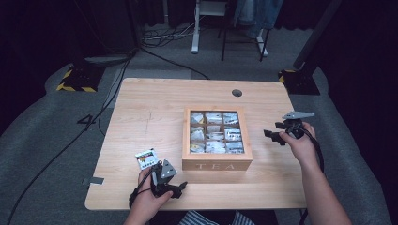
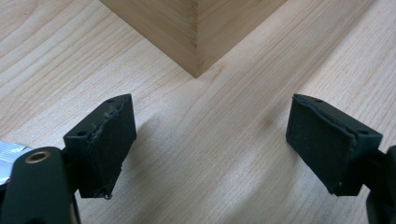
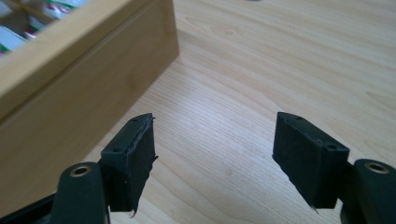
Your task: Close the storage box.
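Sitting mid-table, the wooden tea box (image 1: 216, 163) holds packets in every compartment; a loose tea packet (image 1: 146, 158) lies beside it; left gripper (image 1: 180, 187) and right gripper (image 1: 270, 135) gape wide, empty.

Count, high view: 1 wooden tea box (image 1: 217, 165) — mid-table, 9 compartments (3 x 3), all holding tea bags, no. per compartment can't be told. 1 loose tea bag (image 1: 146, 158) — near front edge of table (image 1: 141, 108), left of box. 2 grippers, 1 per hand.
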A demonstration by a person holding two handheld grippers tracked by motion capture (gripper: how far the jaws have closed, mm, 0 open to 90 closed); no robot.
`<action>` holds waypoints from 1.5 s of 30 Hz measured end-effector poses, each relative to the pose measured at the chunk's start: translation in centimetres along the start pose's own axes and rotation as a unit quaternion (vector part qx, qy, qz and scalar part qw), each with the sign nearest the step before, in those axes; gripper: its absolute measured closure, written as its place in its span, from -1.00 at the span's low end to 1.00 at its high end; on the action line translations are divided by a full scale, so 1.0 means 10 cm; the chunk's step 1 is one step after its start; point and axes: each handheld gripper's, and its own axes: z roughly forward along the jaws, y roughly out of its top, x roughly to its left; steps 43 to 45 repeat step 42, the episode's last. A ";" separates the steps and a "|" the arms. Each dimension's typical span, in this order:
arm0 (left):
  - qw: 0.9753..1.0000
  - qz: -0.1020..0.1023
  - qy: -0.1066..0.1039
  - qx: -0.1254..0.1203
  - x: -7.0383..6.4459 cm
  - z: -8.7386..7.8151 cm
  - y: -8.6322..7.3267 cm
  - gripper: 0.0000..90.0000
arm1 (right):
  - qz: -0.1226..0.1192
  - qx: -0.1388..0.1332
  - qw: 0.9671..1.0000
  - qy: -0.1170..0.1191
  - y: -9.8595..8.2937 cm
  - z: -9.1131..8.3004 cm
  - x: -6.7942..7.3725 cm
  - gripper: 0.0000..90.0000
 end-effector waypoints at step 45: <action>1.000 -0.001 0.004 0.000 -0.01 0.02 0.02 -0.65 | -0.007 -0.001 1.000 -0.007 -0.38 0.55 0.00 -0.51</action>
